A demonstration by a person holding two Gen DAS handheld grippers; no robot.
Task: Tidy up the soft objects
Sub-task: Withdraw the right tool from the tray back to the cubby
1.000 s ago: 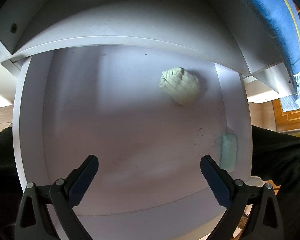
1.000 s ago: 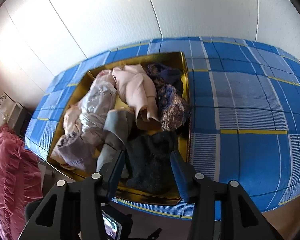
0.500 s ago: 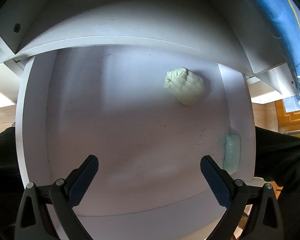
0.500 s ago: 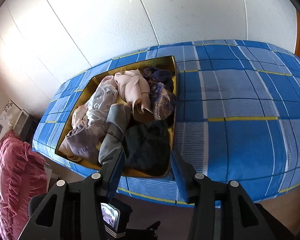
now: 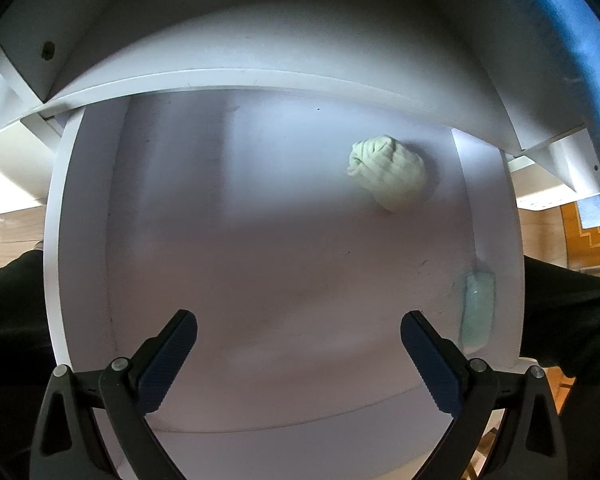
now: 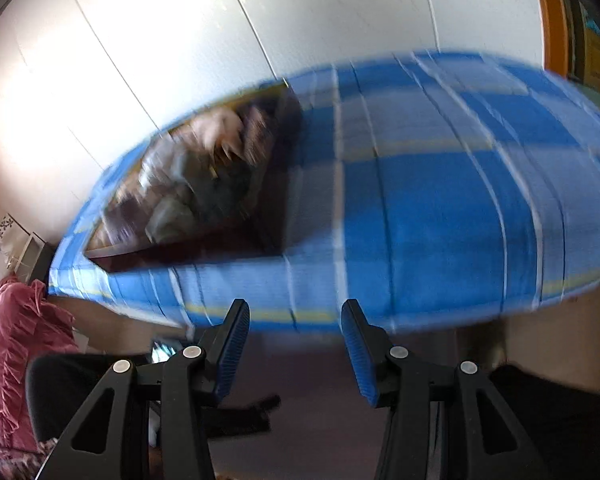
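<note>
White drawer [image 5: 80, 240] holding a pale green rolled sock [image 5: 388, 172], my left gripper [image 5: 299, 360] spread empty above, my right gripper [image 6: 296, 344] parted, empty, near the blue plaid bed [image 6: 440, 220].

A pale green ribbed sock ball [image 5: 388, 174] lies alone in the white drawer [image 5: 80, 240], toward its far right corner. A blurred heap of mixed soft clothes [image 6: 188, 188] fills the gold-rimmed box [image 6: 276, 200] on the blue checked bed [image 6: 440, 208].

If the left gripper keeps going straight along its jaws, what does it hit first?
Probably the bare white drawer floor; nothing lies between the open left gripper and it. The pale green rolled sock bundle sits off to the right.
</note>
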